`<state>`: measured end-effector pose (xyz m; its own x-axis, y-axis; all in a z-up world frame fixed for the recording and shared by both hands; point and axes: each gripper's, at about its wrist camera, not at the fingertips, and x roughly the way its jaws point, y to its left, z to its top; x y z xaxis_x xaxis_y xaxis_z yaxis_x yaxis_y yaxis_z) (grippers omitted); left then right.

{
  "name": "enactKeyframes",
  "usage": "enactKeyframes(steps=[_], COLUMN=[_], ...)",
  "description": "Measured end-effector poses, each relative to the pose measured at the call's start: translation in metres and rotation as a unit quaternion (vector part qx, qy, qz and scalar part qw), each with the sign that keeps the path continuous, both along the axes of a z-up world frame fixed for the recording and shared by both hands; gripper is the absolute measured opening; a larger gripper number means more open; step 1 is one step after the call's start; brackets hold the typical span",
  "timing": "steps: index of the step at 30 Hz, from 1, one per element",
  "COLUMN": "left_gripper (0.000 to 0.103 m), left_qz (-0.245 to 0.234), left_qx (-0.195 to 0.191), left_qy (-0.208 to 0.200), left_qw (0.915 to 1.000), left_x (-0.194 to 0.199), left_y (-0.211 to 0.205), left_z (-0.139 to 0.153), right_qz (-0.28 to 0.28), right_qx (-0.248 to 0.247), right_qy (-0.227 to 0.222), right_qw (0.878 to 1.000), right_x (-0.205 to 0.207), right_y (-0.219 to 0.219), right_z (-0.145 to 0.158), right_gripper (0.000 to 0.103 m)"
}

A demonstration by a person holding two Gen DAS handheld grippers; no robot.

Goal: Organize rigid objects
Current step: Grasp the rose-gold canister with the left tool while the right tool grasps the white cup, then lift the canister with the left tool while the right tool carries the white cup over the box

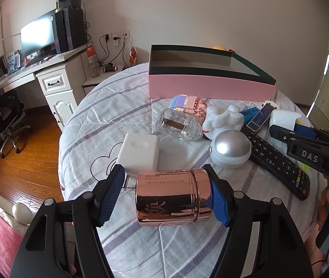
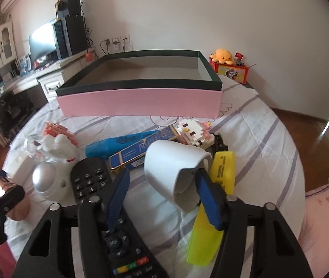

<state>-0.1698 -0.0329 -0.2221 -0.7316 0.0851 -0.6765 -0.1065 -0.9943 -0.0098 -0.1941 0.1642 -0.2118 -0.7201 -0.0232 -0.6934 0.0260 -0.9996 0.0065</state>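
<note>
It was a home bedroom: a bed with a striped quilt, a white desk carrying a monitor, wooden flooring, and a plush toy.

The rose-gold jar looks like mirror-glossy metal or metallised plastic. The small bottle is clear glass. The bedspread is soft quilted cloth, creased. The pink box appears to be matt card. The white cup is smooth and glossy, the remote matt black plastic, the floor polished wood.
</note>
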Motion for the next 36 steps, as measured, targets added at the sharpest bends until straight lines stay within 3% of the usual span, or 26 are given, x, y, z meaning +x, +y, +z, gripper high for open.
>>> enactKeyframes(steps=[3, 5, 14, 15, 16, 17, 21, 28, 36], left_gripper=[0.065, 0.054, 0.054, 0.054, 0.054, 0.054, 0.054, 0.054, 0.054], left_qz=[0.000, -0.006, -0.004, -0.005, -0.004, -0.004, -0.002, -0.002, -0.006], left_qx=[-0.004, 0.001, -0.005, -0.005, -0.006, -0.008, -0.009, -0.014, -0.015], left_qy=[0.002, 0.001, 0.007, 0.008, 0.010, 0.010, 0.013, 0.019, 0.022], left_qw=[1.0000, 1.0000, 1.0000, 0.9999, 0.9999, 0.9999, 0.9999, 0.9997, 0.9996], left_x=[-0.002, -0.003, -0.002, -0.002, -0.001, -0.001, -0.001, -0.003, -0.009], left_y=[0.002, 0.003, 0.003, 0.003, 0.003, 0.004, 0.007, 0.010, 0.015], left_z=[-0.001, 0.000, 0.006, 0.008, 0.009, 0.011, 0.015, 0.022, 0.027], right_qz=[-0.009, -0.008, 0.012, 0.014, 0.021, 0.022, 0.027, 0.030, 0.024], right_qx=[0.016, 0.020, -0.002, -0.004, -0.011, -0.013, -0.011, -0.053, -0.071], right_qy=[-0.007, -0.005, 0.008, 0.011, 0.010, 0.011, 0.005, 0.004, 0.001], right_qw=[1.000, 1.000, 1.000, 1.000, 1.000, 1.000, 1.000, 0.998, 0.997], right_x=[-0.007, -0.008, 0.000, 0.000, 0.001, 0.002, -0.001, -0.002, -0.014], right_y=[0.001, 0.003, 0.008, 0.007, 0.007, 0.007, 0.005, 0.015, 0.022], right_z=[-0.004, -0.004, 0.003, 0.005, 0.007, 0.008, 0.005, 0.002, 0.001], right_gripper=[0.050, 0.047, 0.035, 0.027, 0.012, 0.010, 0.010, 0.010, 0.019])
